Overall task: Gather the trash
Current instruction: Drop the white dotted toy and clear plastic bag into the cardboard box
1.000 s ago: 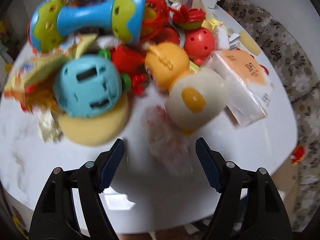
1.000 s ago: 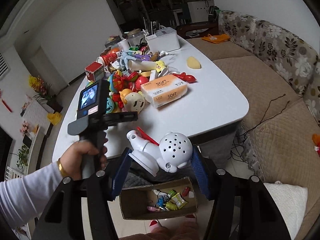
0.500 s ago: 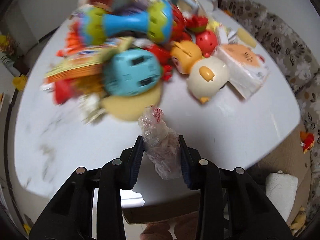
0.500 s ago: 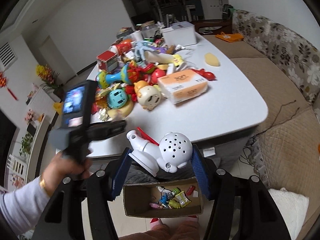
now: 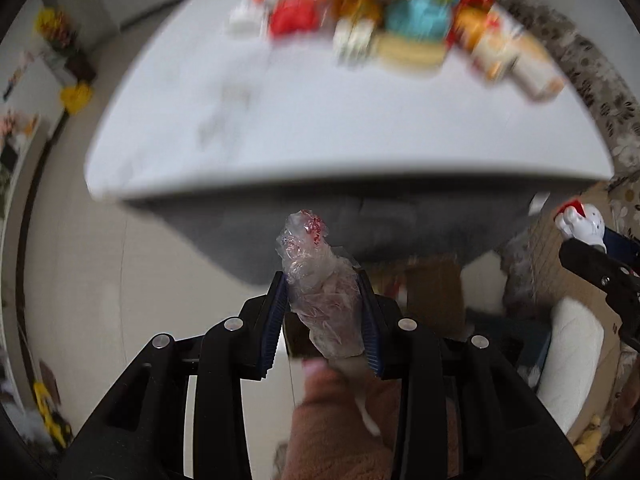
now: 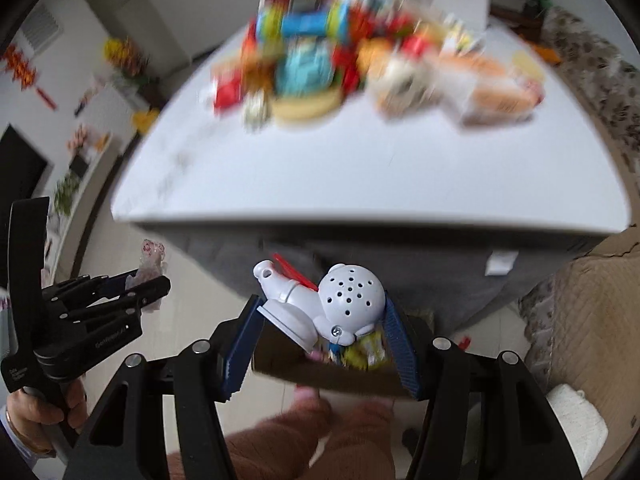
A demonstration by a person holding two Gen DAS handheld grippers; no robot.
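With its pads clamped on a crumpled plastic wrapper [image 5: 320, 292], the left gripper [image 5: 325, 320] hangs off the table's near edge [image 5: 344, 184] — presumably bound for the cardboard box [image 6: 320, 372] below; the right gripper [image 6: 320, 336] squeezes a white toy [image 6: 324, 304] over that box — likely to drop it.

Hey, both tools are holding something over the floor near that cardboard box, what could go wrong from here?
1. The crumpled plastic wrapper in the left tool is thin and slippery, and much of it sticks out past the pads; it might slip free before reaching the cardboard box.
2. The right tool grips a white perforated toy directly above that box, which already holds wrappers. Released here, the toy would likely land among the trash.
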